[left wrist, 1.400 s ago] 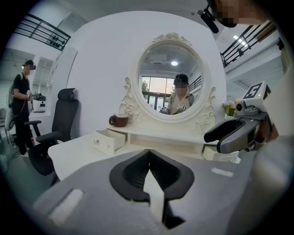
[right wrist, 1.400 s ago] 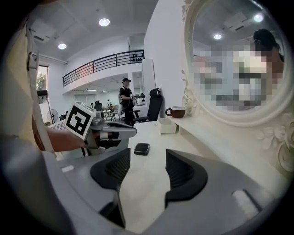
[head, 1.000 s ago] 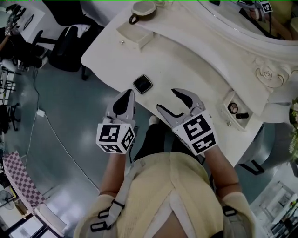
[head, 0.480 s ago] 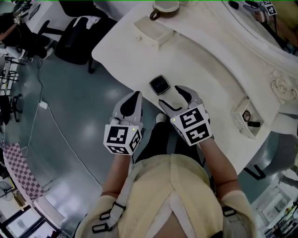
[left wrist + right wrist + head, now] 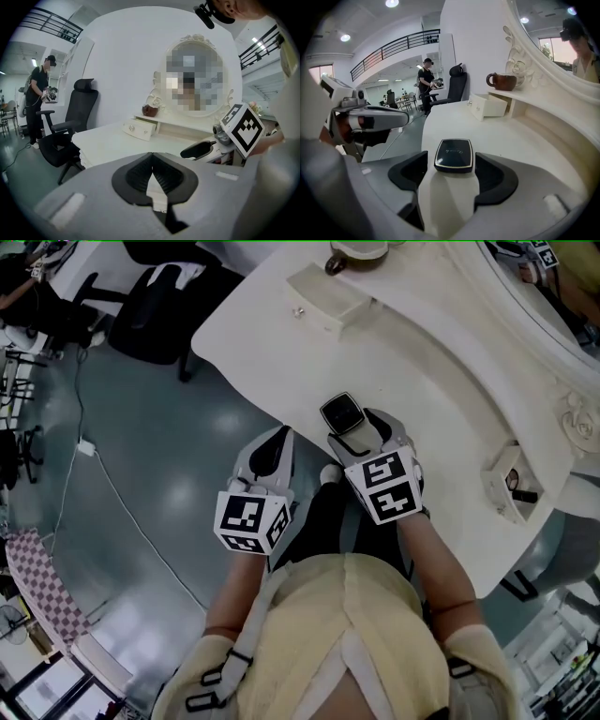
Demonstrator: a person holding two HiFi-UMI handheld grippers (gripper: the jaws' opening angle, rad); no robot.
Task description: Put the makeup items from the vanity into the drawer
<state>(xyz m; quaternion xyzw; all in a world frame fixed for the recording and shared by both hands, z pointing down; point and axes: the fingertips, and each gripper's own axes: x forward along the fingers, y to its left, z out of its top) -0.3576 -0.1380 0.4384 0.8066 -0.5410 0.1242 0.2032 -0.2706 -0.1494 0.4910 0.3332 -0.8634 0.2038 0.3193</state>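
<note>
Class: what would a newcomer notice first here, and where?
A black compact lies on the white vanity between the jaws of the right gripper, which have just been opening. The left gripper, shut, hangs beside it past the vanity's edge. An open drawer sits far right.

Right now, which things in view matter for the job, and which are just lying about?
Job:
- compact on the vanity
- open right drawer, items already inside

Lying about:
- brown pot
- left drawer
- office chair
</note>
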